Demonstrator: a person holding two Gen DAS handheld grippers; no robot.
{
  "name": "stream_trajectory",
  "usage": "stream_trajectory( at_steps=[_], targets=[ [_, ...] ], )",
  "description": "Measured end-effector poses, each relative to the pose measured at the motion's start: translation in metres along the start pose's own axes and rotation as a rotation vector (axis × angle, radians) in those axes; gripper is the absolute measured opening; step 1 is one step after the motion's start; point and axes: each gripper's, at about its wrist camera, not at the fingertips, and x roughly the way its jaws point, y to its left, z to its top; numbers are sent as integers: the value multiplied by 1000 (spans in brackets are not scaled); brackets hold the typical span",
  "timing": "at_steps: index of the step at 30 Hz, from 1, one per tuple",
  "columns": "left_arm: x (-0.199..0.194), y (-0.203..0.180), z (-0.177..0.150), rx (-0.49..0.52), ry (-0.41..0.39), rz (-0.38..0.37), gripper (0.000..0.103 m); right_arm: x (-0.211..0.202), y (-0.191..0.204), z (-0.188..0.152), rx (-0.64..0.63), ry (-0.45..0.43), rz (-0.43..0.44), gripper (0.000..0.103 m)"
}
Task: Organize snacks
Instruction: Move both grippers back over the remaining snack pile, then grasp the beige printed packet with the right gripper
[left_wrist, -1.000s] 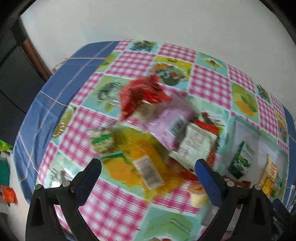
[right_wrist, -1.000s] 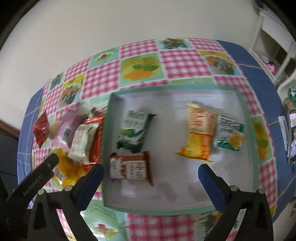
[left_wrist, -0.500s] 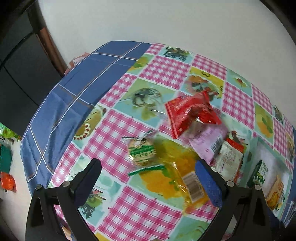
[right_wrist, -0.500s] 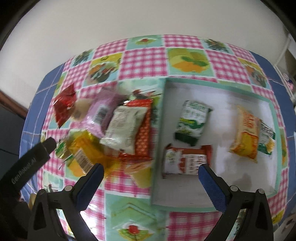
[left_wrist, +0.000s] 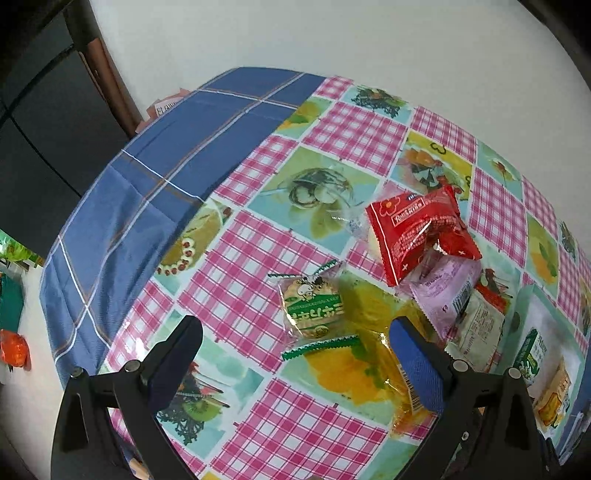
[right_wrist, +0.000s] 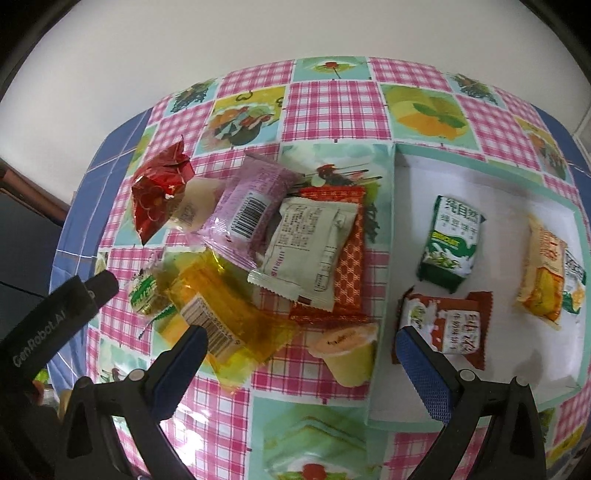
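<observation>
A heap of snacks lies on the checked tablecloth left of a white tray. In the heap are a red packet, a purple packet, a pale green packet, an orange-red packet, a yellow wrapper, a small green-labelled cake and a jelly cup. My left gripper hovers open just before the green-labelled cake. My right gripper hangs open above the jelly cup and the tray's left rim. Neither holds anything.
Inside the tray lie a green packet, a brown and white packet and a yellow-orange packet. The table's blue-bordered left edge drops off toward a dark doorway. A white wall stands behind the table.
Both views have swung left. The heap now fills the middle of the right wrist view and the tray sits at its right. The left gripper has come nearer the green-labelled cake.
</observation>
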Motion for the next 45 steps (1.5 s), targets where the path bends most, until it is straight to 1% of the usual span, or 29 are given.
stream_trajectory(
  at_steps=[5, 10, 13, 18, 20, 23, 24, 26, 29, 34, 38, 42, 44, 45],
  targets=[
    [10, -7, -1, 15, 40, -20, 101, 3, -1, 4, 10, -27, 9, 103],
    [17, -13, -1, 19, 65, -49, 101, 6, -13, 8, 22, -35, -39, 103],
    [22, -18, -3, 30, 87, -68, 101, 6, -19, 10, 31, -47, -49, 102],
    [28, -13, -2, -38, 114, -92, 101, 5, -17, 16, -4, -98, -50, 97],
    [30, -8, 0, -61, 116, -89, 101, 5, -11, 18, -23, -116, -42, 96],
    [33, -3, 2, -85, 122, -82, 101, 8, -2, 21, -59, -137, -31, 91],
    [34, -1, 3, -93, 126, -84, 101, 9, 0, 21, -67, -142, -39, 89],
    [38, 1, 4, -107, 132, -89, 101, 14, 0, 23, -69, -140, -61, 87],
    [41, 0, 5, -102, 140, -87, 101, 24, -5, 27, -44, -120, -46, 85],
    [46, -6, 6, -87, 154, -93, 101, 38, -9, 35, -22, -106, -56, 83],
    [50, -7, 8, -97, 164, -96, 101, 46, -5, 42, -35, -108, -85, 82],
    [54, -5, 9, -106, 173, -94, 101, 55, -1, 45, -49, -100, -94, 82],
    [55, -6, 10, -108, 178, -102, 101, 59, 2, 46, -64, -99, -107, 81],
    [55, -5, 10, -107, 179, -105, 101, 61, 3, 46, -65, -96, -109, 79]
  ],
)
